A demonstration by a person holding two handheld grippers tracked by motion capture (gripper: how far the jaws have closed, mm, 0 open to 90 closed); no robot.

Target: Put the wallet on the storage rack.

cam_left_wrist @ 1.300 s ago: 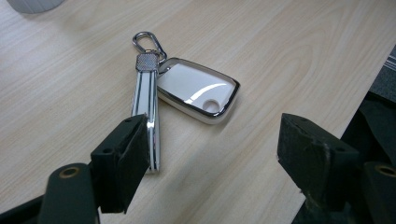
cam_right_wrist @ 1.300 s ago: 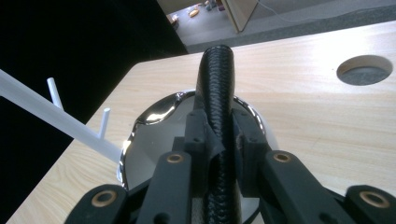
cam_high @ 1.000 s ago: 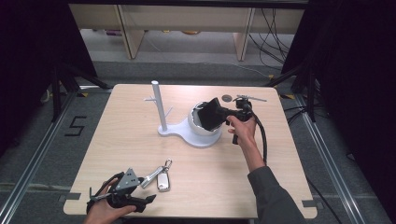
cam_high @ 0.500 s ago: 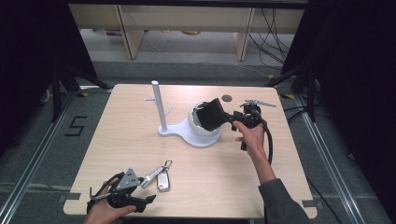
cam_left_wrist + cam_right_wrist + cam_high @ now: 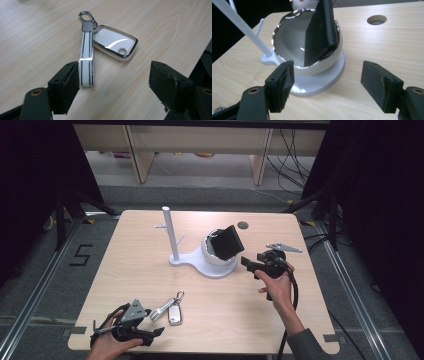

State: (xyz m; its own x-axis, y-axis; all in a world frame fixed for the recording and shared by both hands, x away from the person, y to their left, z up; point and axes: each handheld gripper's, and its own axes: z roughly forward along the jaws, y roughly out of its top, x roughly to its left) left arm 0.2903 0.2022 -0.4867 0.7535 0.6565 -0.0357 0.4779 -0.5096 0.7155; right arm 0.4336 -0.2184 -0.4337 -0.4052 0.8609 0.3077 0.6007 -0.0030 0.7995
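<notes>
A white stand (image 5: pixel 197 261) with a thin post (image 5: pixel 169 232) carries a shiny bowl (image 5: pixel 212 254), and a flat black wallet-like thing (image 5: pixel 227 241) leans upright in the bowl. My right gripper (image 5: pixel 248 263) is just right of the bowl, pointing at it. It is open, its jaws have just been opening, and nothing lies between them. In the right gripper view (image 5: pixel 327 85) the bowl (image 5: pixel 294 42) and the black thing (image 5: pixel 320 32) sit just ahead. My left gripper (image 5: pixel 156 326) rests open at the front left. In its view (image 5: pixel 112 85) a white key fob (image 5: pixel 115 45) and its striped strap (image 5: pixel 86 62) lie ahead, the strap end beside one finger (image 5: pixel 66 85).
The key fob (image 5: pixel 174 313) lies on the light wooden table (image 5: pixel 125 270) near its front edge. A round hole (image 5: pixel 243 225) is in the tabletop behind the bowl. Dark floor, cables and shelf legs surround the table.
My right gripper has let go of the black thing in the bowl, opened, and drawn back to the right and nearer. The black thing stays leaning in the bowl. The left gripper has not moved.
</notes>
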